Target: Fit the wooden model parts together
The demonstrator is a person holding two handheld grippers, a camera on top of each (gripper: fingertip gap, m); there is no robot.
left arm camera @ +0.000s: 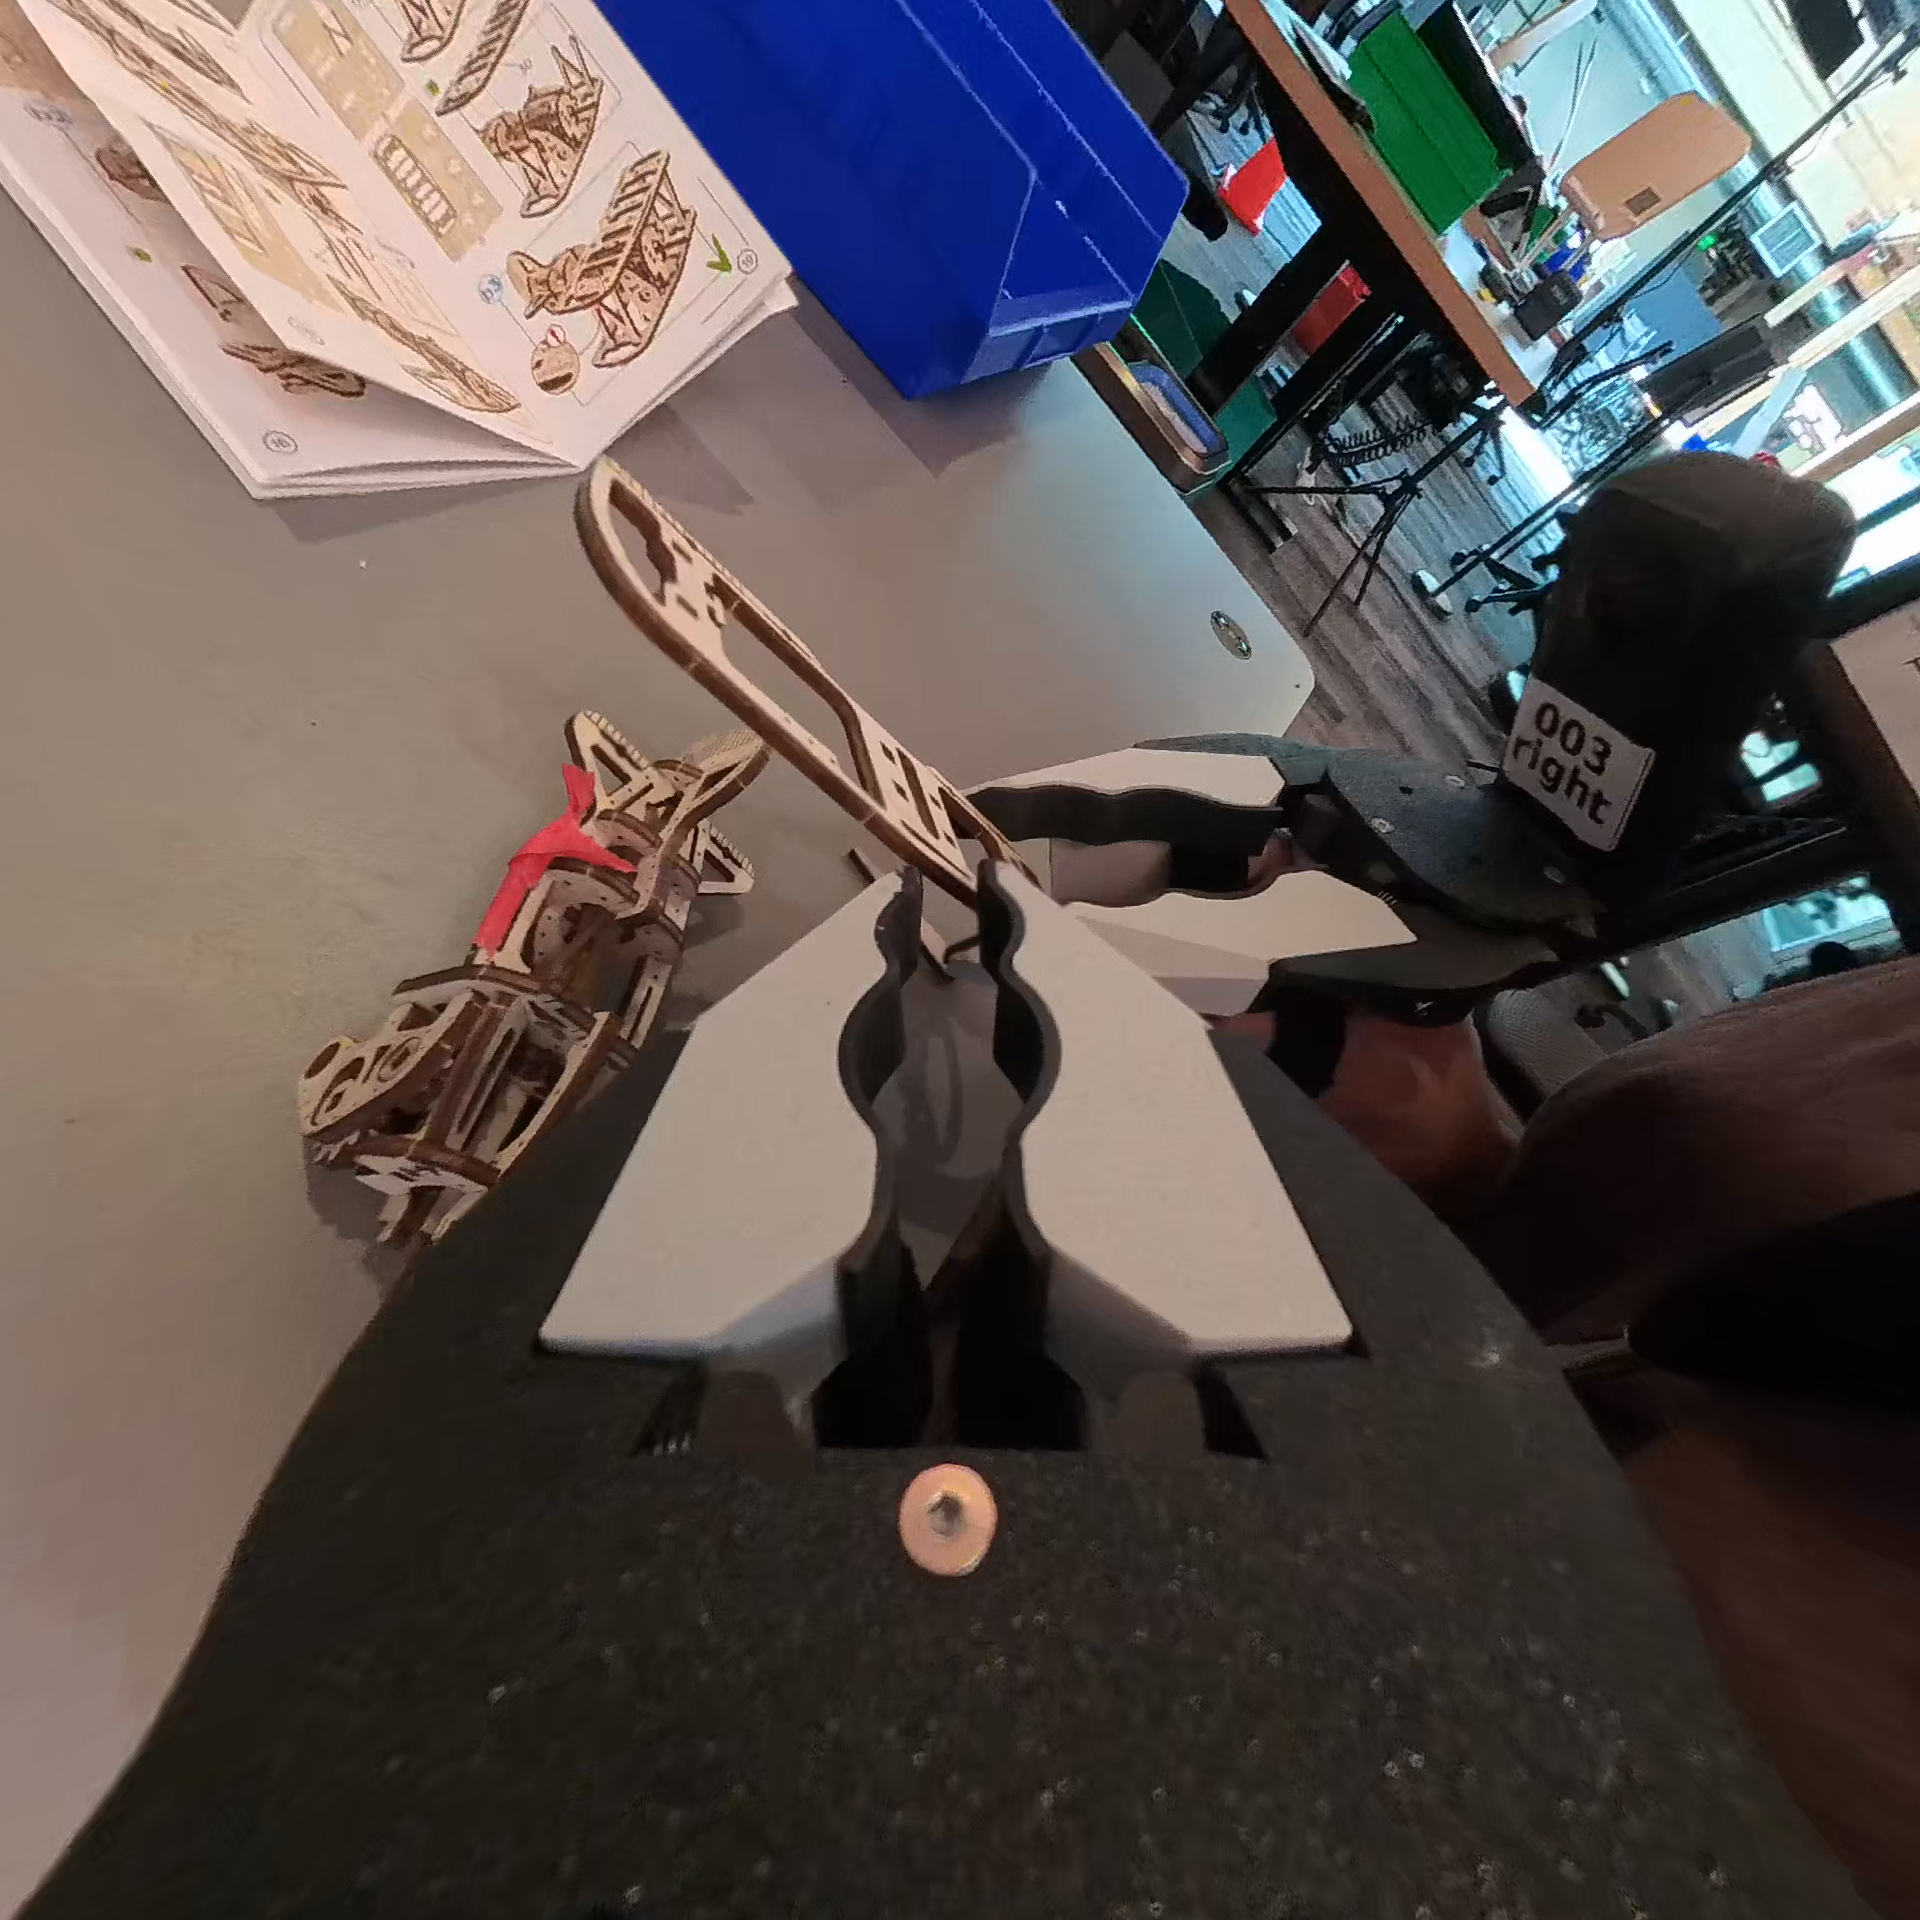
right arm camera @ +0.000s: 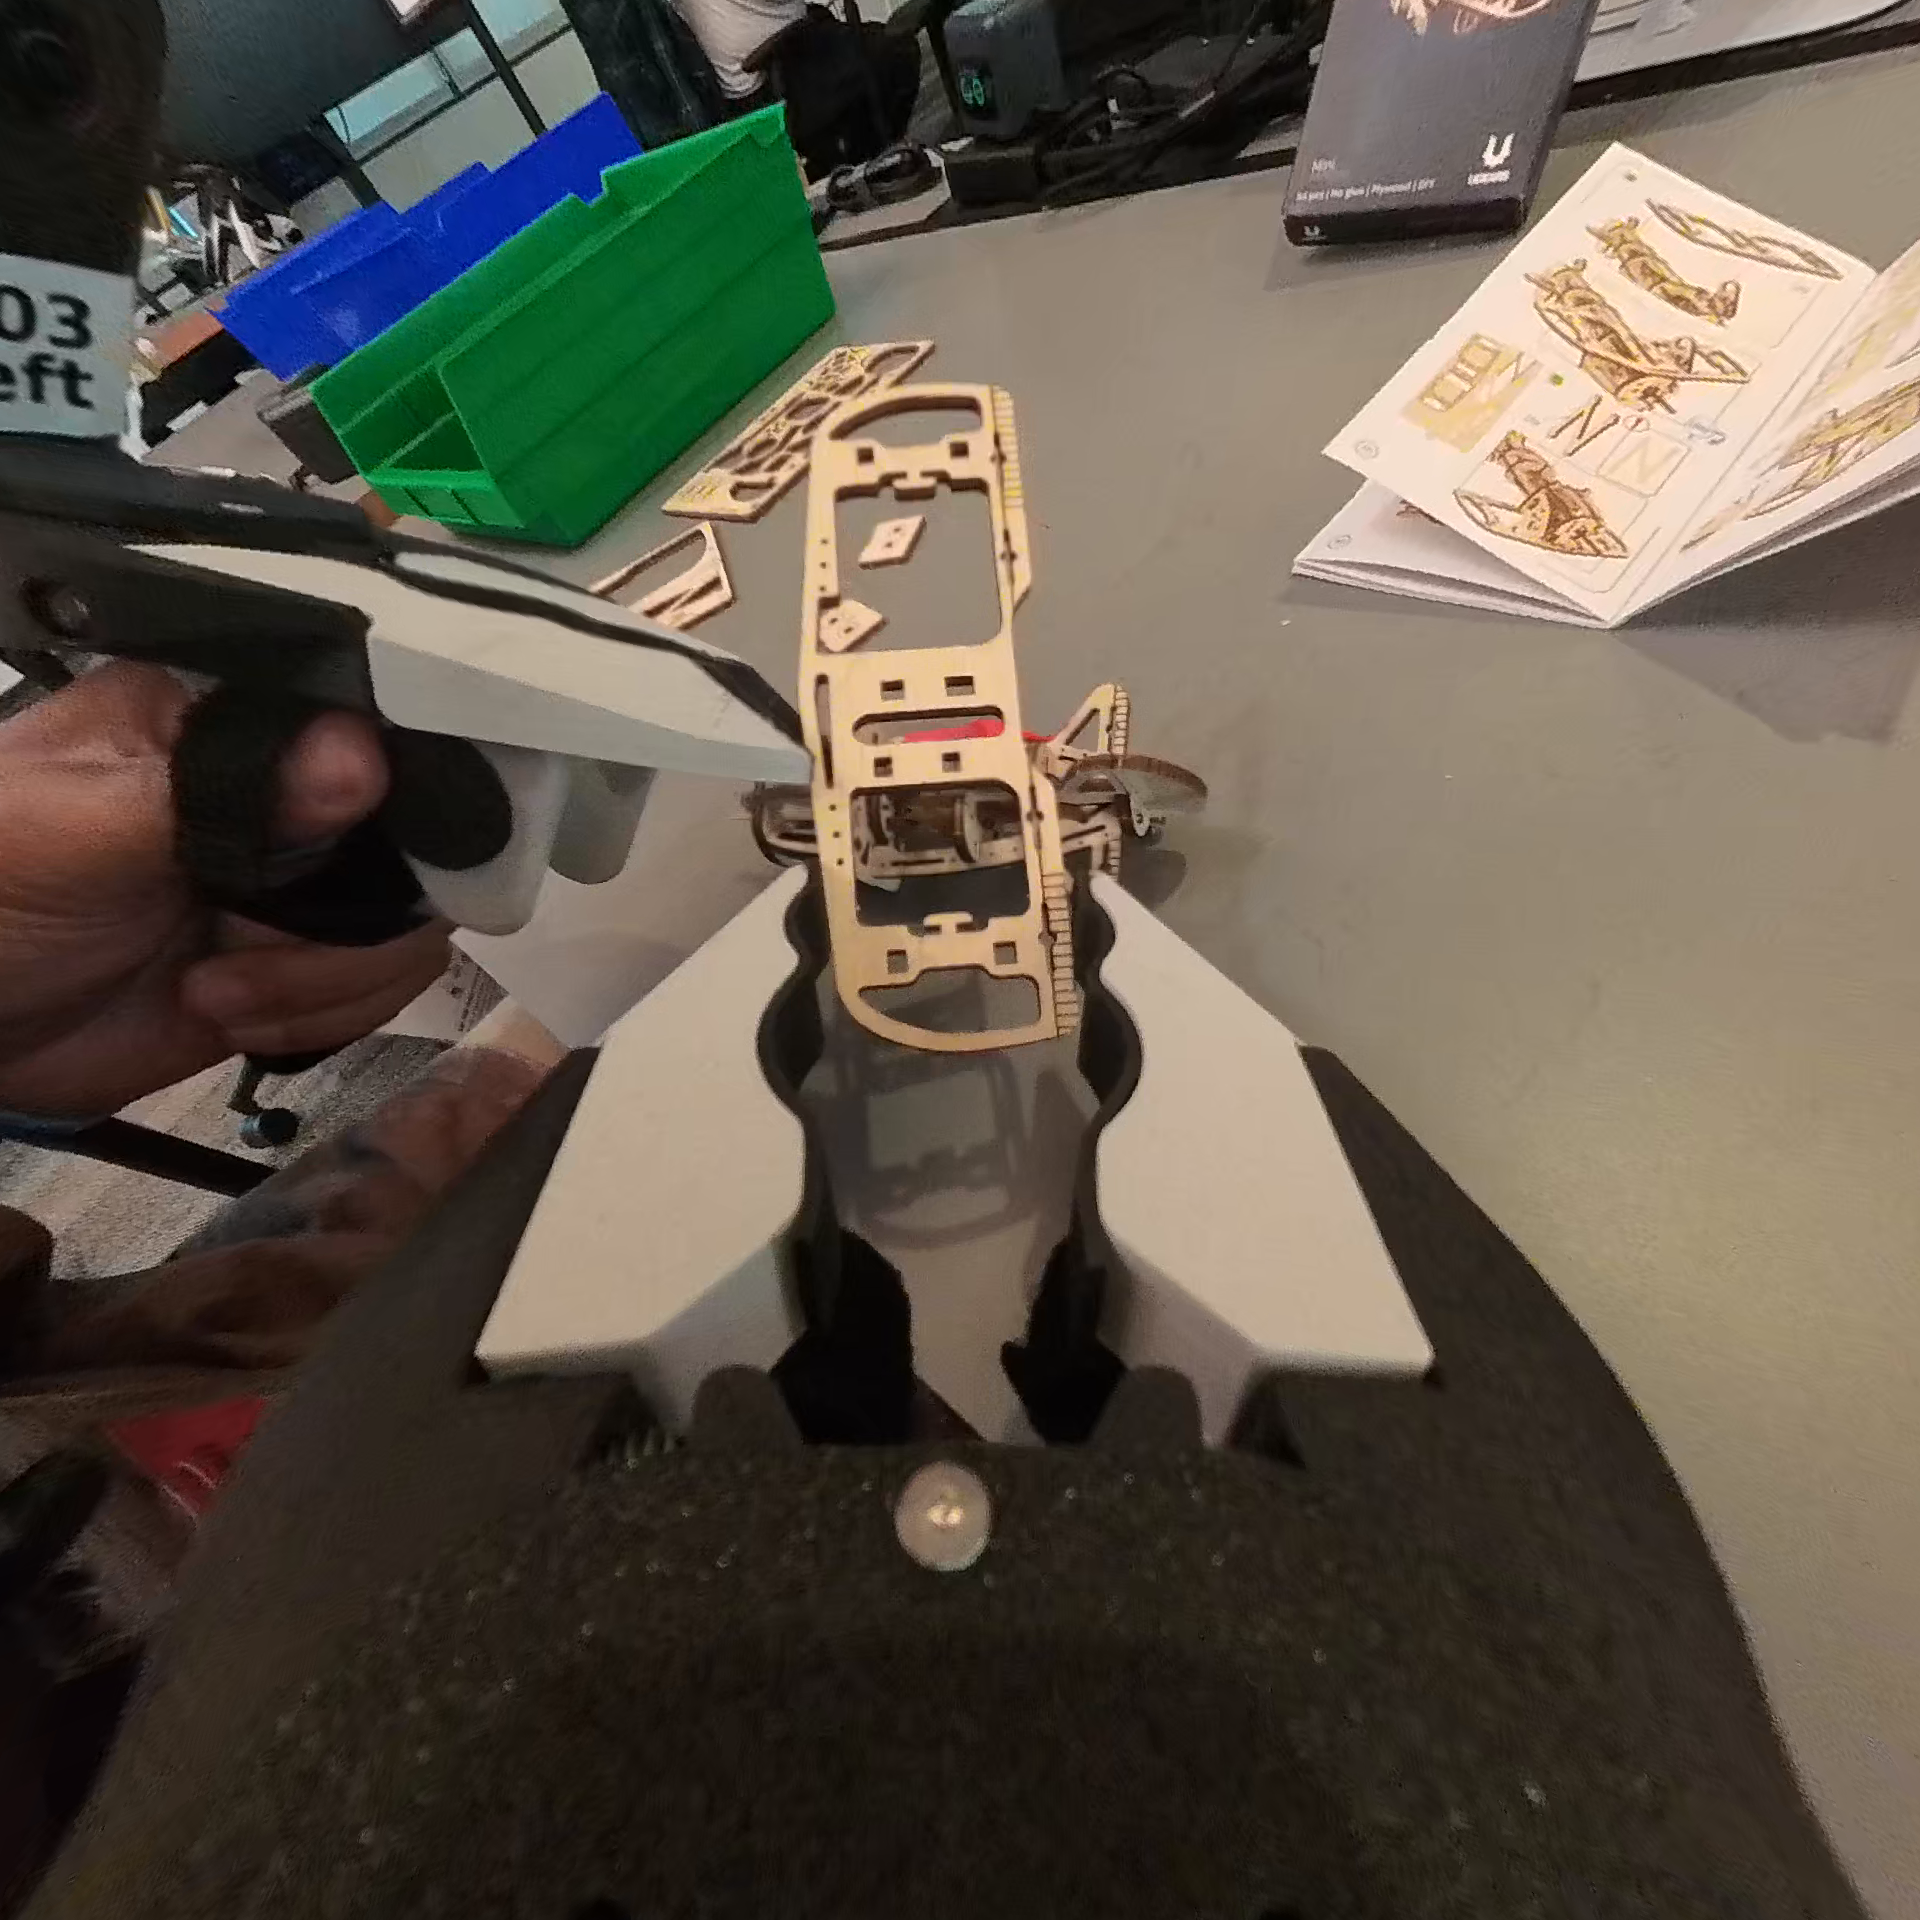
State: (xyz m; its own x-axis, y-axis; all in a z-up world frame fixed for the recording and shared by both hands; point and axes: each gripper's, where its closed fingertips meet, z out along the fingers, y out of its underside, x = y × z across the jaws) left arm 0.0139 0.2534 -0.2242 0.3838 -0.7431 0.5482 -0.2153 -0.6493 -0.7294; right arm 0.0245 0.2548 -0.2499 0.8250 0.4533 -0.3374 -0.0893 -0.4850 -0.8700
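Note:
My left gripper [left arm camera: 951, 894] is shut on one edge of a flat wooden wing panel [left arm camera: 717, 623], which it holds tilted above the grey table. In the right wrist view the left gripper [right arm camera: 779, 738] reaches in from the left and pinches the panel [right arm camera: 920, 649] on its left side. My right gripper [right arm camera: 945, 914] is open, with the panel's near end between its fingers and small gaps on both sides. The right gripper also shows in the left wrist view [left arm camera: 1039, 852]. The partly built wooden plane body [left arm camera: 520, 997] with red tape lies on the table behind the panel [right arm camera: 1143, 779].
An open instruction booklet [left arm camera: 416, 208] [right arm camera: 1610, 416] lies on the table. A blue bin [left arm camera: 914, 177] and a green bin [right arm camera: 582, 343] stand at the far side. Sheets of wooden parts [right arm camera: 800, 436] lie by the green bin. A dark box [right arm camera: 1423, 114] stands behind. The table's edge [left arm camera: 1247, 644] is close. The tips of both grippers are at nearly the same place.

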